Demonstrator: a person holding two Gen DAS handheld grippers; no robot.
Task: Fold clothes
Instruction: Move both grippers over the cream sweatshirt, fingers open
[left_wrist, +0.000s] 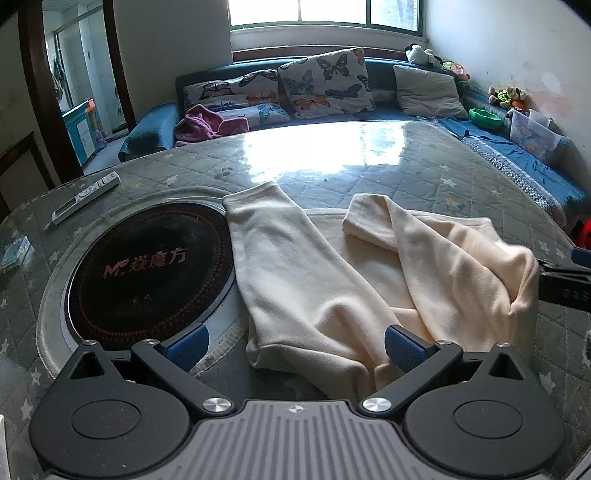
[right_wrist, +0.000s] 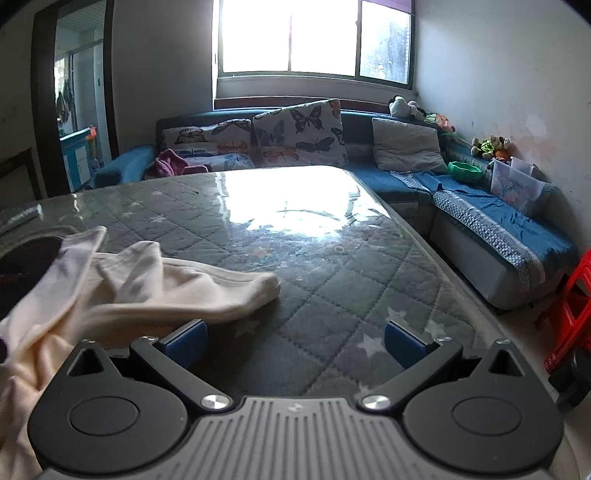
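Fabric of the cream sweater looks soft and limp, best taken at its hem, while the fingers of left gripper and right gripper stand wide open and hold nothing.

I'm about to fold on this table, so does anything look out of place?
The cream garment is rumpled, with one sleeve draped over the round black cooktop set into the table. A remote lies near the table's left edge. Both grippers are open.

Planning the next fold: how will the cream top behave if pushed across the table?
The cream top looks soft and floppy: its sleeves lie creased and draped. Pushed, it would probably bunch. The table cover shines, so it may also slide.
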